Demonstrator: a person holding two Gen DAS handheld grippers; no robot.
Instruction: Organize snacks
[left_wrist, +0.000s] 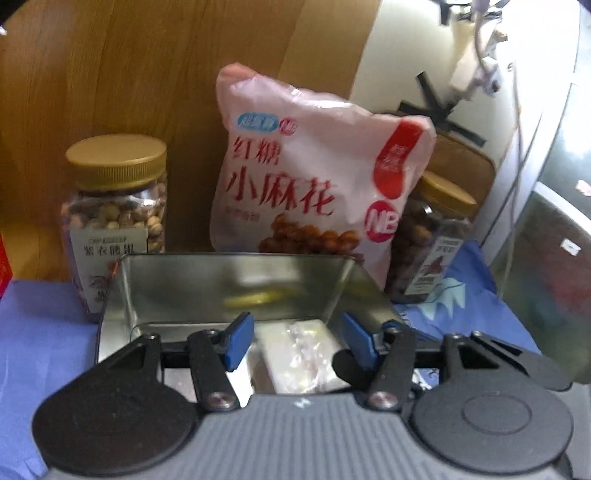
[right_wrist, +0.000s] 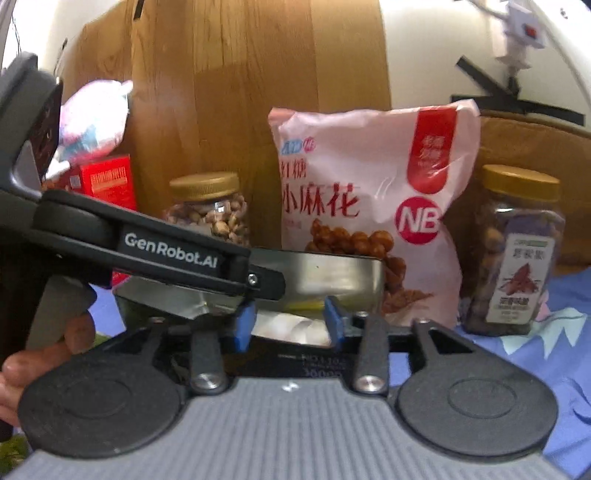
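while both grippers (left_wrist: 295, 341) gape, packet (left_wrist: 299, 354) lies in tin (left_wrist: 236, 273).

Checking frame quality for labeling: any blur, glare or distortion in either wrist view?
Left wrist: soft overall, pink snack bag text readable, shiny metal tin shows smeared reflections, fisheye bends the edges. Right wrist: similar softness, gold-lidded nut jar label blurry, corners vignetted.

A wooden panel (left_wrist: 147, 74) is standing at twelve o'clock behind the table. A white wall (right_wrist: 443, 48), crossed by black tape strips (left_wrist: 439, 110), is showing at one o'clock. A blue cloth (left_wrist: 40, 332) is covering the tabletop at six.
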